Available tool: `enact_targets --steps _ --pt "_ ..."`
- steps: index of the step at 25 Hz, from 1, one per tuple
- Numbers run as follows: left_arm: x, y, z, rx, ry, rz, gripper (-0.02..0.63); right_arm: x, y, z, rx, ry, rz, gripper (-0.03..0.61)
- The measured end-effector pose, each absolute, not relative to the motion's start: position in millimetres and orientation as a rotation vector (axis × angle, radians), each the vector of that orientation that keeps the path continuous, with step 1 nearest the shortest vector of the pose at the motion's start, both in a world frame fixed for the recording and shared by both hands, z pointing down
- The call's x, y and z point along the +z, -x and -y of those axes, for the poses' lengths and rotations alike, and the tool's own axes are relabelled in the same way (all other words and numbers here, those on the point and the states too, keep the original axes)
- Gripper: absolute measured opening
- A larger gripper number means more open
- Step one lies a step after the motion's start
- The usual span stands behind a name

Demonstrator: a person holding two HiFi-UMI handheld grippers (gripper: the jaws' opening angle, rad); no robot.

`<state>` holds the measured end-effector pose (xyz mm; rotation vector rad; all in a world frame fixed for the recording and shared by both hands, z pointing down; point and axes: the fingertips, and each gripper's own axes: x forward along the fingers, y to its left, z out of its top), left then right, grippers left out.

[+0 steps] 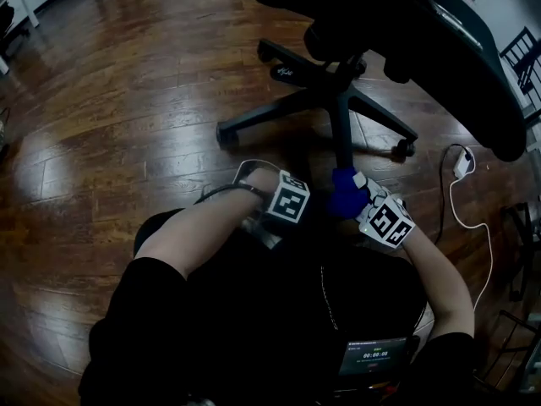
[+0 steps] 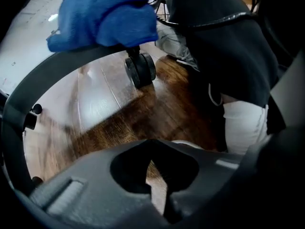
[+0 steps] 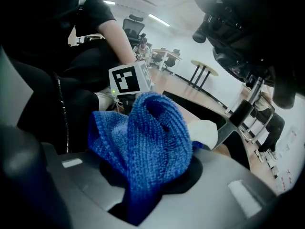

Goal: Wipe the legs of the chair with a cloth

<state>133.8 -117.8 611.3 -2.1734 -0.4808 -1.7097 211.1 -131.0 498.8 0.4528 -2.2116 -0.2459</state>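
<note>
Near: L gripper [image 1: 286,203] [image 2: 159,187], jaws closed, nothing btwn them, pointing steeply down at floor [image 1: 127,100], just left of nearest chair leg [image 1: 342,138]. R gripper [image 1: 372,210] [image 3: 143,194], jaws clamped on blue cloth [image 1: 344,194] [image 3: 143,147] [image 2: 105,18], fabric bunched above pads. Cloth sits on end of that leg, directly above caster [image 2: 140,69]. Beyond: base [image 1: 338,83] w/ other legs spread on wood floor; dark seat [image 1: 406,15] at top. Far right: white charger [image 1: 462,163] & cable [image 1: 473,227] on floor.
</note>
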Motion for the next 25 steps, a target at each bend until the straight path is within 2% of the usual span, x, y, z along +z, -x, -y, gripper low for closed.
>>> enact_targets --steps 14,20,25 --pt "611.0 -135.0 116.5 -1.72 2.171 0.502 0.0 496.9 -209.2 128.7 -0.209 -0.495 2.267 0.098" --pt "609.1 -134.5 115.7 -1.719 2.191 0.548 0.0 483.0 -206.7 183.6 -0.233 -0.613 2.256 0.098" --pt "610.6 -133.9 117.4 -1.747 2.177 0.572 0.0 462.4 -203.3 273.6 -0.299 -0.846 2.18 0.098"
